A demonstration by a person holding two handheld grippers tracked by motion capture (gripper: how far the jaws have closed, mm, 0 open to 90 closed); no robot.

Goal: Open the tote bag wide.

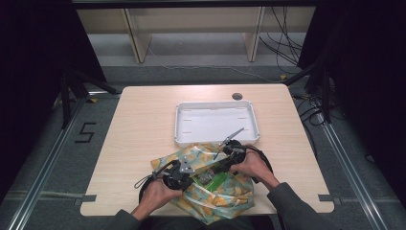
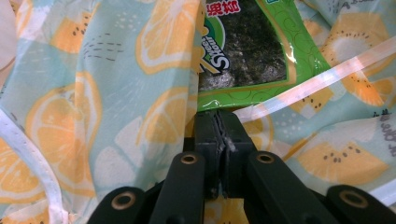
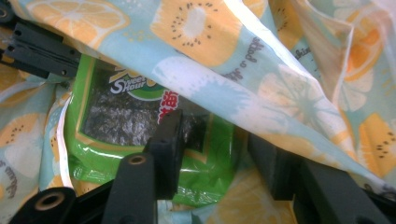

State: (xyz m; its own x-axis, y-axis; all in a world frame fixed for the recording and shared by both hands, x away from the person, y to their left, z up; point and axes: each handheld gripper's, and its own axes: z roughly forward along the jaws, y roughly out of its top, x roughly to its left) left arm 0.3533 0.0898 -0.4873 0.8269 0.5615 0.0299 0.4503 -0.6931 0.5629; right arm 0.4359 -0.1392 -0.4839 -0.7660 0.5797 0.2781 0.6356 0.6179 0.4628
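Low in the centre of the high view, your hands work at a fruit-print bag on the table, just below a white tray. Your left gripper is clamped on the bag's edge. Your right gripper is spread apart, one jaw over the green seaweed packet inside the bag, the other under the fabric.

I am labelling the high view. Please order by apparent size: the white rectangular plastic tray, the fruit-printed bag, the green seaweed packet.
1. and 2. White rectangular plastic tray and fruit-printed bag: look alike; hands cover part of the bag, so no ranking.
3. Green seaweed packet, clearly smallest.
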